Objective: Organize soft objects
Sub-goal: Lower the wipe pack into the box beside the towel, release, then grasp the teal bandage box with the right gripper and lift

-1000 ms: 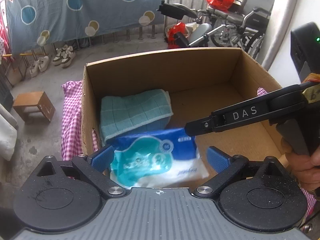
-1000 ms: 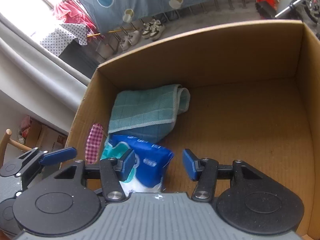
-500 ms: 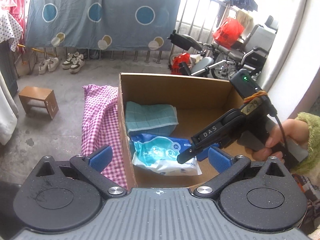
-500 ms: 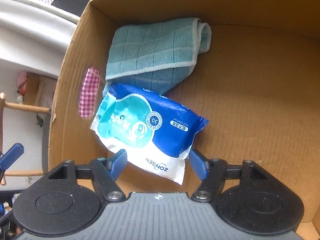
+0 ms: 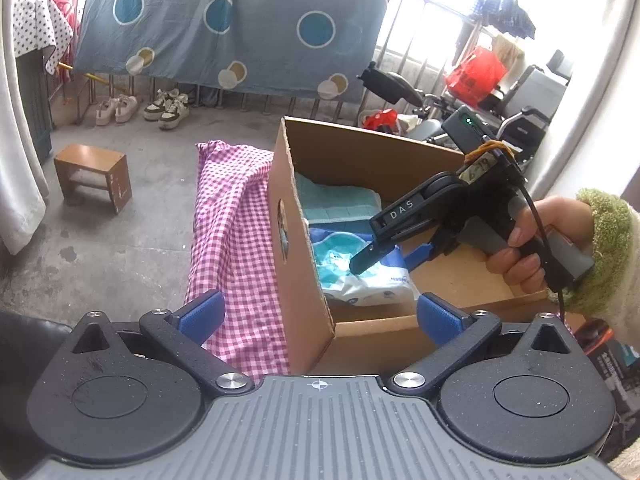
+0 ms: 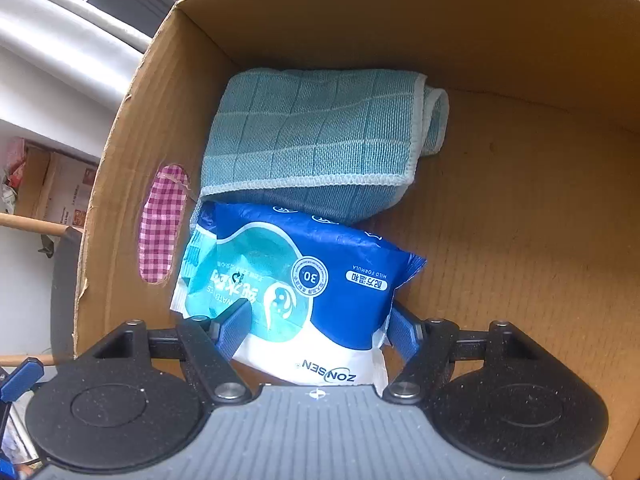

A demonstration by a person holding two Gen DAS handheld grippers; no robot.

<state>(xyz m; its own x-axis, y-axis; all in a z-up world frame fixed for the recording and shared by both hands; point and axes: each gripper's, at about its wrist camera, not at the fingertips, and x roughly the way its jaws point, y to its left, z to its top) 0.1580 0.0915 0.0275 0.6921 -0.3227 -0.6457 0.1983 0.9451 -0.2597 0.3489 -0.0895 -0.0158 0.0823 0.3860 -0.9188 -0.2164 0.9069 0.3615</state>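
A cardboard box (image 5: 308,312) (image 6: 540,240) holds a folded teal cloth (image 6: 320,136) (image 5: 336,200) at its far left and a blue and white wet-wipe pack (image 6: 304,288) (image 5: 360,276) lying in front of the cloth. My right gripper (image 6: 320,324) (image 5: 384,256) is open inside the box, its blue pads on either side of the pack's near end without pinching it. My left gripper (image 5: 320,312) is open and empty, outside the box above its near left corner.
A pink checked cloth (image 5: 236,240) covers the surface under and left of the box. A small wooden stool (image 5: 94,176), shoes (image 5: 140,108) and a hanging blue sheet (image 5: 224,28) stand beyond. Wheelchairs (image 5: 500,112) crowd the back right.
My left gripper has pulled back up and out of the box. My right gripper has let the wipe pack go and opened; the pack now lies flat on the box floor.
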